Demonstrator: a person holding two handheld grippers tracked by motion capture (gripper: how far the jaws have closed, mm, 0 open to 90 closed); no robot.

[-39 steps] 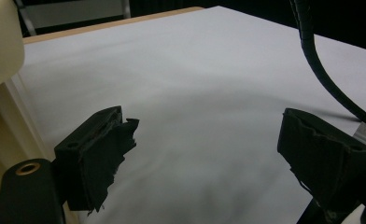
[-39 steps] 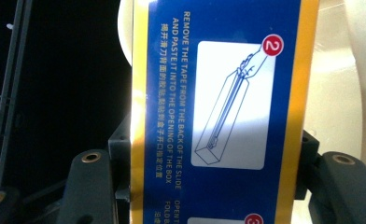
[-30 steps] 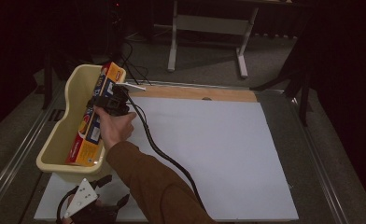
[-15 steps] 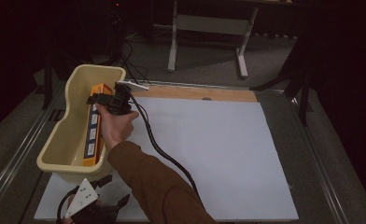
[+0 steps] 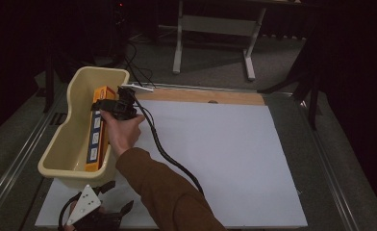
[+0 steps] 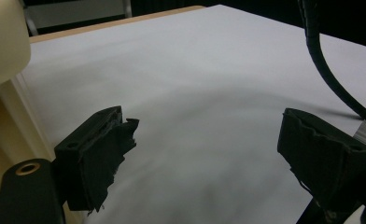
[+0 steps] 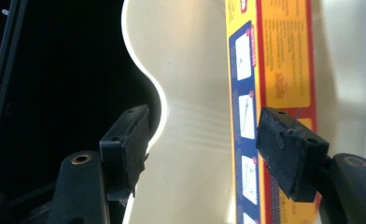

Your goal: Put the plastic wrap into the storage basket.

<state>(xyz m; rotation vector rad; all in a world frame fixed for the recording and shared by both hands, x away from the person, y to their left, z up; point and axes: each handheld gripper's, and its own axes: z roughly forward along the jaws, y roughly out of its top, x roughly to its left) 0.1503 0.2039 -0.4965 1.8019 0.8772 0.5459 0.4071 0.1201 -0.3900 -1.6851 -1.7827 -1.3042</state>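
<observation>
Yellow box (image 5: 96, 132) in cream tub (image 5: 64, 144), seemingly below right tool (image 5: 110, 104).

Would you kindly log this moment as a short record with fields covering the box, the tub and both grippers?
Item: long yellow and blue cardboard box, lying in the tub along its right wall
Container: cream plastic tub at the table's left edge
Surface: white sheet on the table
Right gripper: over the tub, jaws open, just been closing, nothing pressed between them
Left gripper: jaws open above the sheet, empty
</observation>
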